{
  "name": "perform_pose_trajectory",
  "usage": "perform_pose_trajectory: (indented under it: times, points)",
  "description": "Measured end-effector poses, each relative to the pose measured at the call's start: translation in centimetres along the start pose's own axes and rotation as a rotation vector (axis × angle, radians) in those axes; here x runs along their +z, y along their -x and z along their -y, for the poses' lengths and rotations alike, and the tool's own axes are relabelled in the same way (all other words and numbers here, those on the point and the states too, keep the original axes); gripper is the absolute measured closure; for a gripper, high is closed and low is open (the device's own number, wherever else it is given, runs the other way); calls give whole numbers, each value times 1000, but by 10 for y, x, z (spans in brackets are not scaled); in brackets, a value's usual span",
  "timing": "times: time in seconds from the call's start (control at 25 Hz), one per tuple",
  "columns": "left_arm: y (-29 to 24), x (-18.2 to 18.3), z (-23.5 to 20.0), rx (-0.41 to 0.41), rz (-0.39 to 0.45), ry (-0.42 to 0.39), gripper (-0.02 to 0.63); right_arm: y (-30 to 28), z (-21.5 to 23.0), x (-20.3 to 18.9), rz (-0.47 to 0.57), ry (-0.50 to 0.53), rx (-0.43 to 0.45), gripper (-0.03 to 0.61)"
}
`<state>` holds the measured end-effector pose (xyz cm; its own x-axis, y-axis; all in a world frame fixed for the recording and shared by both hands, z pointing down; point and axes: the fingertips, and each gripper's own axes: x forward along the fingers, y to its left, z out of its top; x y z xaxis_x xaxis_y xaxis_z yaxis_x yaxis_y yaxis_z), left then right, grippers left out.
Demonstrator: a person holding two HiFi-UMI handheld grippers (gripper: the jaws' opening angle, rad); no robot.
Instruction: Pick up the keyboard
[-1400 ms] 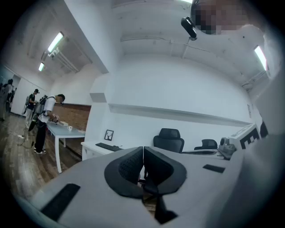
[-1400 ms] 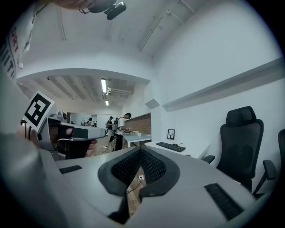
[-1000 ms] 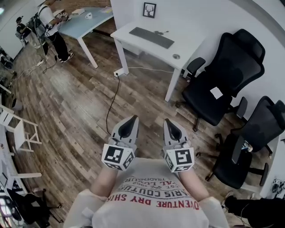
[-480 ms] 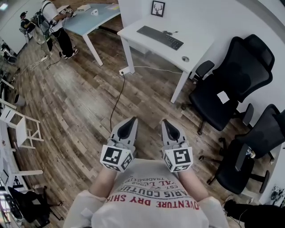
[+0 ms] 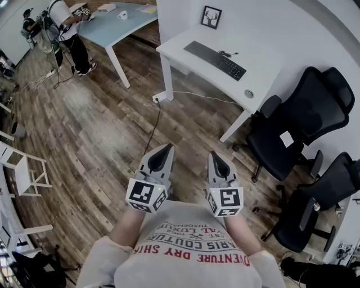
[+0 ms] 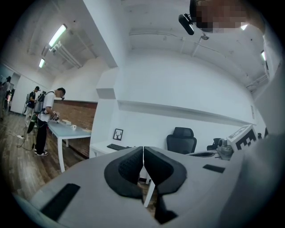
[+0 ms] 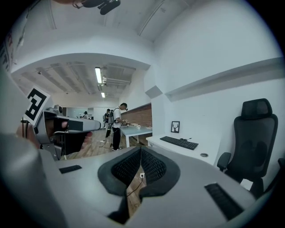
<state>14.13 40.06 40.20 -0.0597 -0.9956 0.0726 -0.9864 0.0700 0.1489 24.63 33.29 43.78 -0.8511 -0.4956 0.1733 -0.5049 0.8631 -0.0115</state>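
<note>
Two tools, both squeezed fully shut with nothing between the jaws: the left tool (image 5: 165,151) and the right tool (image 5: 216,156) were held side by side in front of the wearer's chest, out over the wood floor (image 5: 95,129), aimed roughly at the white desk (image 5: 264,62). The keyboard (image 5: 215,59) was black and lay flat on that desk, running diagonally across the top and well apart from both tools. A small framed picture (image 5: 211,17) stood at the wall behind its far end, and a round grommet (image 5: 248,94) sat in the desk top near its other end. A black office chair (image 5: 306,121) was parked just beside the desk. On the floor by a desk leg was a white power strip (image 5: 159,98), with a dark cable (image 5: 147,135) trailing from it toward the tools. Way off in the corner another person (image 5: 66,25) stood at a blue desk (image 5: 112,25).
</note>
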Motion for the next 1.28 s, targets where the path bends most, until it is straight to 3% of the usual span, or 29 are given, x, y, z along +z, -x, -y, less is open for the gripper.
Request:
perform_pose_trajectory:
  times: [0.4, 0.72, 1.04, 1.28]
  points:
    - [-25, 19, -147, 9, -3, -5, 588, -129, -34, 18, -22, -56, -91, 554]
    - [-62, 16, -194, 0, -17, 20, 588, -192, -42, 28, -45, 16, -41, 553]
    - [-131, 6, -222, 6, -45, 43, 588, -254, 8, 14, -70, -46, -42, 554]
    - [-222, 26, -232, -25, -23, 50, 588, -319, 76, 38, -46, -30, -32, 554]
